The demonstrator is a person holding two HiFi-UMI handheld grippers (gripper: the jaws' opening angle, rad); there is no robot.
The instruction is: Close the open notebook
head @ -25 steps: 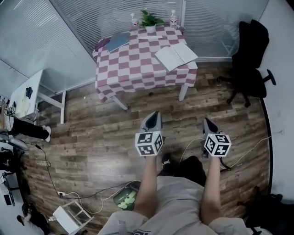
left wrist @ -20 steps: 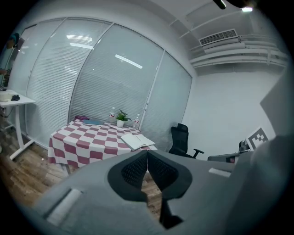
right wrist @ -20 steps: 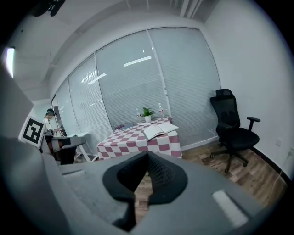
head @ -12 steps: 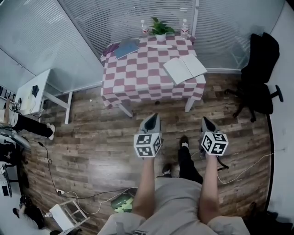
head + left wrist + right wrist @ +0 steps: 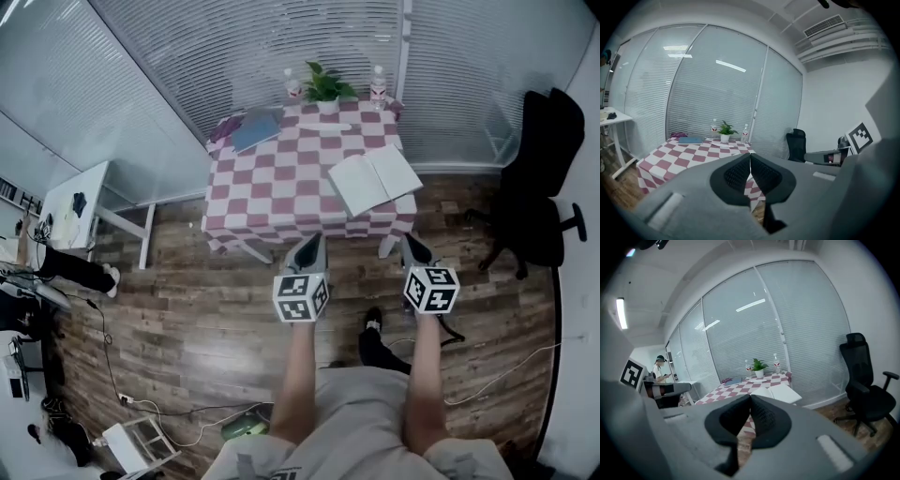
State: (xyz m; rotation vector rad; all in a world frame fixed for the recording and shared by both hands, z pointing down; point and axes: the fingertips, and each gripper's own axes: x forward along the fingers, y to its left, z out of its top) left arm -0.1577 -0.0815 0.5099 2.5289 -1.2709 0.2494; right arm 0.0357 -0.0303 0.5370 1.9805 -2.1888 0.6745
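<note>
The open notebook [image 5: 375, 180] lies white and flat at the near right corner of the table with the red-and-white checked cloth [image 5: 281, 183]. It also shows in the right gripper view as the notebook [image 5: 782, 392] beyond the jaws. My left gripper [image 5: 311, 242] and right gripper [image 5: 409, 244] hang side by side over the wooden floor, just short of the table's near edge. The pads of each meet with nothing between them, as the left gripper [image 5: 750, 158] and the right gripper [image 5: 750, 400] show in their own views.
At the table's far edge stand a potted plant [image 5: 325, 89] and two bottles [image 5: 378, 86], with a blue book [image 5: 256, 131] at the far left. A black office chair [image 5: 548, 178] stands to the right, a white desk [image 5: 80, 202] to the left. Cables trail on the floor [image 5: 169, 412].
Both grippers have moved forward toward the table, which now lies much nearer to them. The jaws stay shut.
</note>
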